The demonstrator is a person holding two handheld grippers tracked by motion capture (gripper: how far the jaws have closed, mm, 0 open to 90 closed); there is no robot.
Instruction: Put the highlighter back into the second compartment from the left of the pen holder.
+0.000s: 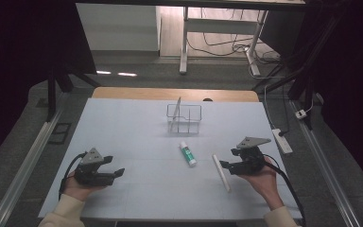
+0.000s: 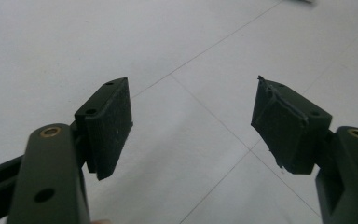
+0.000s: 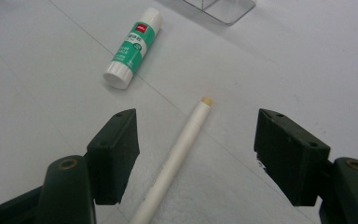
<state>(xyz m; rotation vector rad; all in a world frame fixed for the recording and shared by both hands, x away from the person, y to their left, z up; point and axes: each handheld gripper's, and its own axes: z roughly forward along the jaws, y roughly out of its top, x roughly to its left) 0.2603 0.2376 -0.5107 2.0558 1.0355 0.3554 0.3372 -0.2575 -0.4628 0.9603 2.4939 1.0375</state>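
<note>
A: Where was the white stick (image 3: 175, 154)?

B: It lay flat on the tabletop (image 1: 137, 189) toward the right edge, nearer the front edge than the back. In the right gripper view it ran up between the jaws of the right hand-held gripper (image 1: 230, 164), which stood wide apart with neither pad touching it.

A: So which step was that?

B: I'd judge the approach, before any grasp. The next move called for lowering the jaws around the stick and closing them.

A: What else was nearby?

B: A glue stick (image 1: 187, 154) lay just left of it, and a wire rack (image 1: 184, 118) stood beyond, toward the back edge.

A: And the other hand?

B: The left hand-held gripper (image 1: 116, 165) was held low near the front left corner, jaws apart and empty.
</note>
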